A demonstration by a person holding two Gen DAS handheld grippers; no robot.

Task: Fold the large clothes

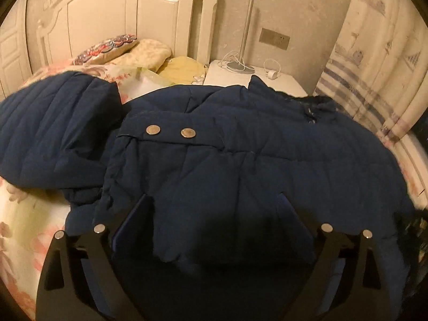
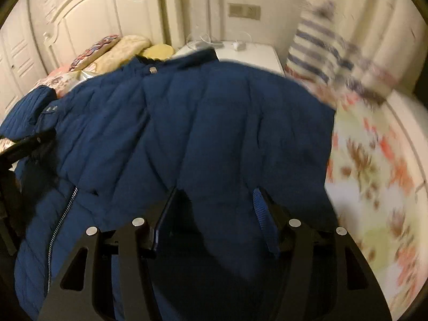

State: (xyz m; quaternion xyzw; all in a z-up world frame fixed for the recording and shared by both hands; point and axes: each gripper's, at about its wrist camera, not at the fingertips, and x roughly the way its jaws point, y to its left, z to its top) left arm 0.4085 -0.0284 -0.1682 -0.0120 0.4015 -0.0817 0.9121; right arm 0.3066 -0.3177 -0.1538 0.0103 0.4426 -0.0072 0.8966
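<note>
A dark blue padded jacket [image 1: 240,147] lies spread over a floral bed. A quilted part of it [image 1: 53,123] is bunched at the left, and two metal snaps [image 1: 171,131] show on a flap. My left gripper [image 1: 214,203] hovers over the jacket's near edge with its jaws wide apart and nothing pressed between the pads. In the right wrist view the jacket [image 2: 214,120] fills the middle, its zipper [image 2: 61,219] running down the left. My right gripper [image 2: 216,192] is shut on a thick fold of the jacket that fills the gap between its pads.
The floral bedsheet [image 2: 374,187] lies bare to the right of the jacket. Pillows [image 1: 147,50] rest against a white headboard [image 1: 107,13]. A white nightstand [image 1: 281,80] with a lamp [image 1: 246,26] and cables stands behind, and a curtain [image 1: 374,53] hangs at the right.
</note>
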